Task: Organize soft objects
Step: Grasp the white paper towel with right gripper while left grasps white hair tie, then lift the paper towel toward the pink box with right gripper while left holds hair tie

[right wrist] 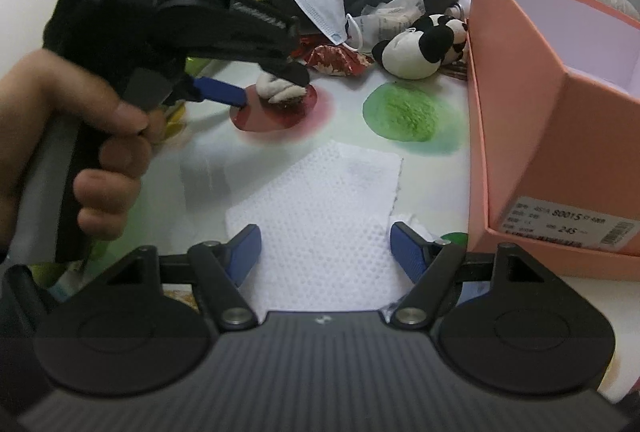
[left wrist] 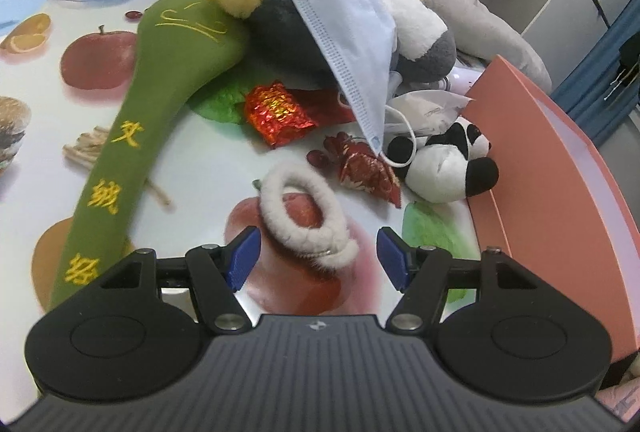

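Note:
My left gripper (left wrist: 319, 258) stands open low over the table, its blue pads either side of a white fluffy ring (left wrist: 304, 216) and not touching it. From the right wrist view the same ring (right wrist: 280, 90) lies between the left gripper's fingers (right wrist: 220, 91), with a hand (right wrist: 100, 152) on the handle. My right gripper (right wrist: 327, 252) is open over a white dimpled paper towel (right wrist: 320, 192) that lies flat between its pads. A panda plush (left wrist: 444, 168), a blue face mask (left wrist: 344, 32) and a green plush stick (left wrist: 132, 136) lie behind.
An open pink box (right wrist: 532, 120) stands on the right, close to the panda. A grey and white plush (left wrist: 288, 44) carries the mask. A red foil packet (left wrist: 276, 112) and a red brocade pouch (left wrist: 366, 168) lie mid-table. The tablecloth (left wrist: 200, 168) has a fruit print.

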Demonstrator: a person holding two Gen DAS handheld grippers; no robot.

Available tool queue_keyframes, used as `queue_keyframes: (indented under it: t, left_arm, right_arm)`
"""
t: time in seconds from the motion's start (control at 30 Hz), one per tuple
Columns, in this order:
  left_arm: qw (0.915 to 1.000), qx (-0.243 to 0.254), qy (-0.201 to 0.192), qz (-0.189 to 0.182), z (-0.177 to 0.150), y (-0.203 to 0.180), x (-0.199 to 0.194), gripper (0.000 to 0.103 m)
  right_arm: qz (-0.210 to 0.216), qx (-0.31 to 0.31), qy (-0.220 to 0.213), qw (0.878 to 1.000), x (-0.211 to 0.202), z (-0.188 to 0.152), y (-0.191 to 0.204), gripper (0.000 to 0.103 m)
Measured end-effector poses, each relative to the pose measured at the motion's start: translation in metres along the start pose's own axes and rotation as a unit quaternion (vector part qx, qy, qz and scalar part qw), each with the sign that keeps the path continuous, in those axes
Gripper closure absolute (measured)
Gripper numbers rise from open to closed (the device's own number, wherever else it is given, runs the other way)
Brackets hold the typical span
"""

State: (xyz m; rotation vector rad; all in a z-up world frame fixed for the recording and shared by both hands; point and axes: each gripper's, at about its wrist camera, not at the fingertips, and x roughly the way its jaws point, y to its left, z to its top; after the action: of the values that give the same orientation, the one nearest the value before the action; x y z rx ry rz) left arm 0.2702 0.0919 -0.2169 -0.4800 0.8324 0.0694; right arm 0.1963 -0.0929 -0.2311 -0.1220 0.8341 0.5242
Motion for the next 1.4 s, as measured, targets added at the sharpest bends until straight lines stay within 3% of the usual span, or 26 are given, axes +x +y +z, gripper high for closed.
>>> queue_keyframes:
  t: [0.1, 0.2, 0.23, 0.37, 0.43, 0.53, 0.93, 1.03, 1.4]
  left_arm:
    - [0.9999, 0.014, 0.003, 0.009, 0.001, -0.006, 0.004, 0.035]
    - [0.9990, 0.039, 0.007, 0.019, 0.000, -0.013, 0.008, 0.036]
    - [0.9985, 0.048, 0.009, 0.022, 0.000, -0.016, 0.009, 0.041]
    - [0.9980, 0.051, 0.010, 0.035, 0.002, -0.016, 0.011, 0.062]
    - [0.9987, 0.039, 0.010, 0.032, 0.004, -0.012, 0.012, 0.068]
    - [0.9992, 0.020, 0.011, 0.032, 0.005, -0.008, 0.012, 0.079]
    - [0.9998, 0.005, 0.005, 0.017, -0.022, 0.006, -0.025, 0.081]
    - [0.9995, -0.029, 0.009, 0.009, -0.034, 0.014, -0.034, 0.081]
    - [0.9998, -0.017, -0.003, 0.002, -0.058, 0.007, -0.081, 0.081]
  right_arm:
    - [-0.005, -0.015, 0.001, 1.000, 0.003, 0.002, 0.003, 0.030]
    - [-0.005, -0.020, 0.000, 1.000, 0.001, 0.001, 0.006, 0.039]
    - [-0.004, -0.022, 0.000, 1.000, 0.001, 0.002, 0.008, 0.050]
    - [0.001, -0.036, 0.002, 0.999, -0.001, 0.002, 0.016, 0.069]
    - [0.002, -0.051, 0.003, 0.999, -0.001, 0.002, 0.025, 0.084]
    - [-0.005, -0.061, 0.003, 0.998, -0.001, 0.002, 0.031, 0.087]
    - [-0.003, 0.001, -0.002, 1.000, -0.016, 0.004, 0.014, 0.090]
    - [-0.003, 0.014, -0.007, 1.000, -0.021, 0.008, 0.011, 0.090]
    - [-0.003, 0.032, -0.026, 0.999, -0.049, 0.011, 0.007, 0.090]
